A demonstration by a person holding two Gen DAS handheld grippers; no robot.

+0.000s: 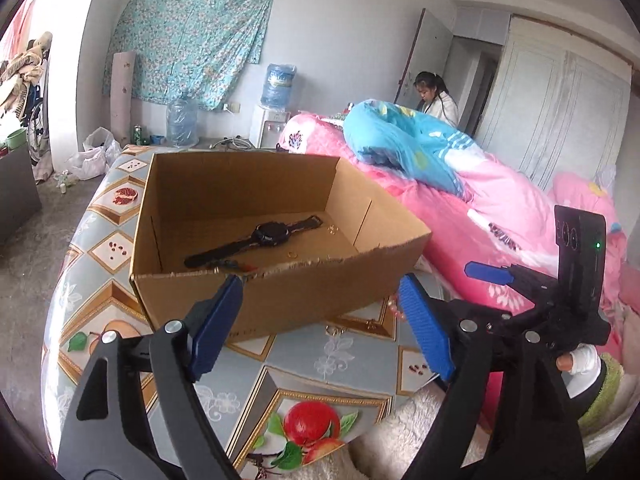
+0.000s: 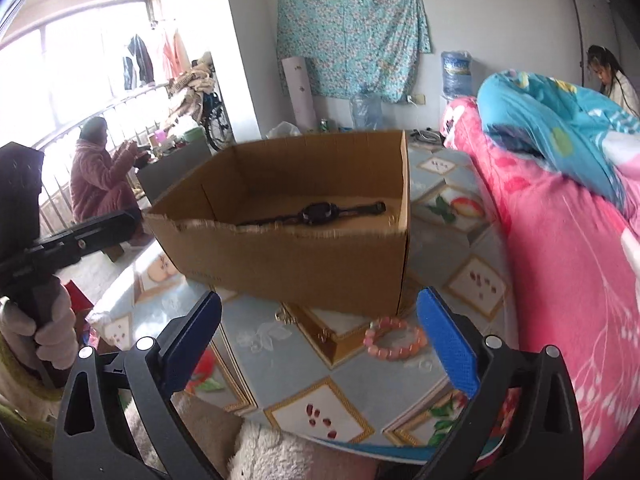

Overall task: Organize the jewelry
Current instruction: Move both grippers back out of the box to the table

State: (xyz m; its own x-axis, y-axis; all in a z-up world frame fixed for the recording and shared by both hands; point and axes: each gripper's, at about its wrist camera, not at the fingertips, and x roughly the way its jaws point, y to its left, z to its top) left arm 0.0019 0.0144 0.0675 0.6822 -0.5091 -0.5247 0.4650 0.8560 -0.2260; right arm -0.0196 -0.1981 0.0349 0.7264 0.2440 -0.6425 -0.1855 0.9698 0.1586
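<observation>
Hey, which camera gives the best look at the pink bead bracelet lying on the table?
The right wrist view. There the pink bead bracelet lies whole on the tablecloth, in front of the cardboard box, between the open right gripper fingers. In the left wrist view only a few pink beads peek out beside a blue finger pad.

No text can be read with any certainty. The cardboard box (image 2: 304, 256) has a short line of dark print low on its near wall, seen in both wrist views, but it is too small and blurred to make out. The blue water jug (image 1: 279, 85) on the dispenser wears a label with pale lettering, also too blurred to read. The green can (image 1: 137, 134) on the floor shows markings that cannot be made out. The watch (image 1: 264, 236) in the box shows no legible face.
</observation>
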